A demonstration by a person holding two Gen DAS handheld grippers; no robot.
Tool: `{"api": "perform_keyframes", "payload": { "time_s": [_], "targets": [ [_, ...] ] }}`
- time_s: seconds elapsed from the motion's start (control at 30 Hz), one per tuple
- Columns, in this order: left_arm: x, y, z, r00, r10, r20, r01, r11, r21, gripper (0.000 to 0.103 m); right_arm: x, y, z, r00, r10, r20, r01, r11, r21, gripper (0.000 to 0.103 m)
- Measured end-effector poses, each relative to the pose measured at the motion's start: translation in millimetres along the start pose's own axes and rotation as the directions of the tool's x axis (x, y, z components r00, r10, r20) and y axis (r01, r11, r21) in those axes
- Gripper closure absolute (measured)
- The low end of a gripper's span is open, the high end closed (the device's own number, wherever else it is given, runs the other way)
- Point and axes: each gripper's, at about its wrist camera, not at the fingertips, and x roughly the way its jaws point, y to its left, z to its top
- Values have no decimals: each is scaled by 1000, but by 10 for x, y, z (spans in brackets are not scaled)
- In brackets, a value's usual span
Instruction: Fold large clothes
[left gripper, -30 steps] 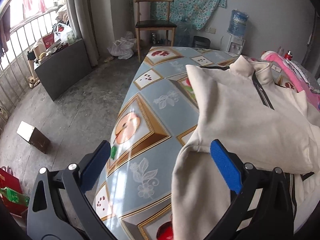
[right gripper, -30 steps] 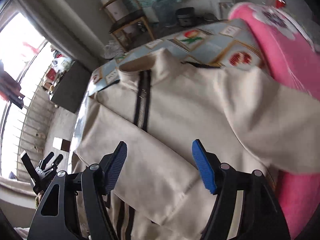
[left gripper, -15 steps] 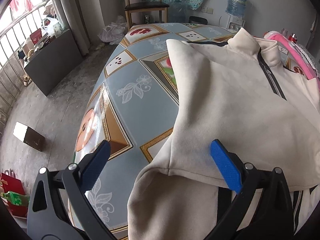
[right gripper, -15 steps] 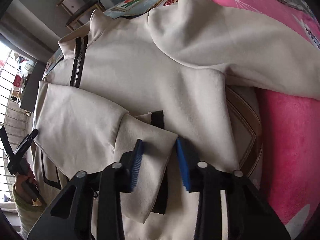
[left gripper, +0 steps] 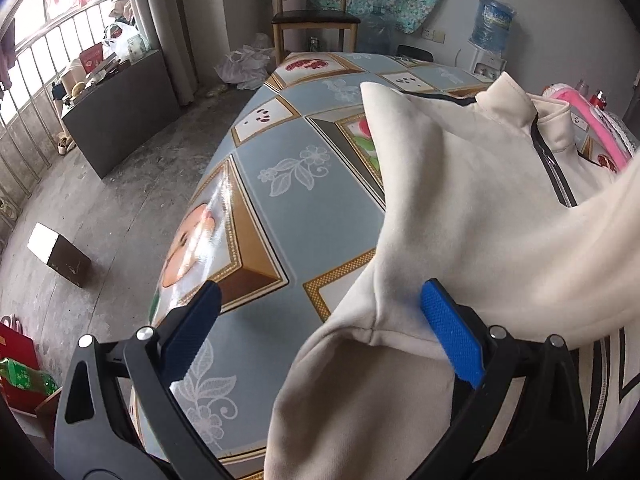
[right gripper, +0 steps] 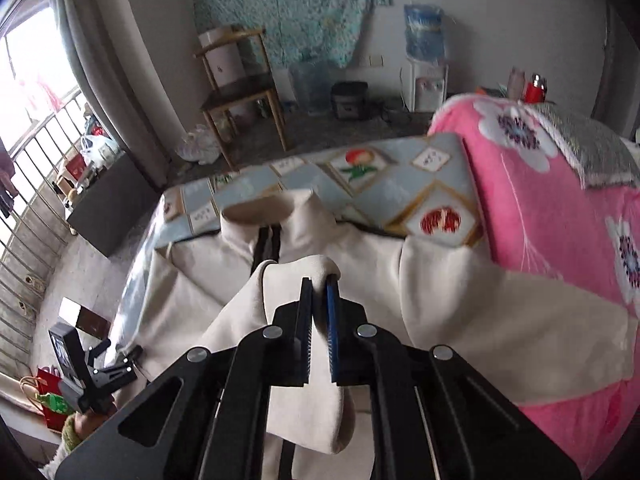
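- Jacket [left gripper: 472, 216], cream with a dark zip, lies across the patterned table [left gripper: 304, 208], filling the right of the left wrist view.
- Left gripper [left gripper: 320, 312], lower centre, gapes wide over the sleeve seam, gripping nothing.
- Right gripper [right gripper: 319, 284], frame centre, is clamped on a sleeve fold; carrying it across the chest evenly should avoid bunching.
- Both claws tilt steeply downward.

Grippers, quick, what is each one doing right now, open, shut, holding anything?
Left gripper: open, jaws wide, straddling the jacket sleeve edge, not gripping it.
Right gripper: shut on a fold of the jacket, lifted off the table.
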Motion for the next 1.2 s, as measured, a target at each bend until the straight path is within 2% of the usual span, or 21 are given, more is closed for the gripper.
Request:
{"api": "perform_keyframes", "payload": {
  "time_s": [0.07,0.13,0.2,0.27,0.33,0.47,0.53,0.57,0.63,0.67,0.7,0.77,0.8,0.87,0.9,0.93,1.0,1.07,1.1,1.2],
  "targets": [
    [-65,62,6,1000,0,26,1,1000,-28,6,-76,-61,58,999,2,38,-3,1000,9,96],
    [-84,99,5,999,6,34,-4,999,-38,6,30,-273,-52,1000,5,11,-6,999,52,96],
    [-59,116,-2,1000,3,24,-2,999,-44,6,295,-534,-322,996,-24,-82,31,996,85,96],
    [-19,116,-16,1000,-7,11,8,999,-48,6,671,-803,-599,979,-43,-197,70,989,133,96],
    [-15,96,-23,1000,-4,12,5,999,-40,6,888,-982,-773,966,-10,-258,63,978,197,96],
    [-95,60,-6,999,0,47,1,1000,-22,6,793,-1060,-665,980,87,-181,-35,961,275,96],
    [-87,49,-6,999,-1,38,2,1000,-12,6,785,-1064,-606,978,85,-191,-31,962,270,96],
    [-77,50,-10,1000,-1,30,1,1000,-14,6,824,-1075,-608,974,72,-215,-13,964,264,95],
    [-81,60,-28,1000,-12,29,12,1000,-21,6,997,-1103,-660,948,-2,-320,79,971,227,90],
    [-86,61,-29,999,-15,29,15,1000,-21,6,1064,-1096,-677,929,-94,-359,168,969,181,90],
    [-104,61,-30,999,-24,31,25,1000,-20,6,1063,-1059,-639,924,-146,-354,209,967,146,90],
    [-159,46,-32,998,-42,48,42,999,-11,6,1006,-861,-492,945,-159,-285,192,977,90,90],
    [-190,32,-35,997,-50,57,50,999,-3,6,996,-739,-422,955,-143,-262,166,984,70,85],
    [-263,-30,-46,993,-87,86,85,996,24,6,1030,-362,-259,971,-94,-218,95,995,-8,65],
    [-284,-77,-55,990,-105,95,101,994,44,6,1098,-92,-185,975,-63,-211,49,996,-72,51],
    [-285,-140,-69,988,-122,92,116,991,72,6,1205,203,-137,974,-21,-226,-11,990,-139,49],
    [-241,-288,-101,990,-124,64,115,985,132,6,1463,700,-110,956,61,-288,-127,967,-219,49],
    [-177,-396,-114,995,-87,44,79,983,168,6,1778,1116,-123,926,109,-362,-213,942,-261,49],
    [-148,-421,-114,997,-75,36,67,982,174,6,1988,1358,-145,911,107,-399,-236,927,-292,49],
    [-118,-404,-105,997,-74,27,69,985,160,6,2346,1764,-224,885,64,-462,-257,893,-369,49]
  ]
}}
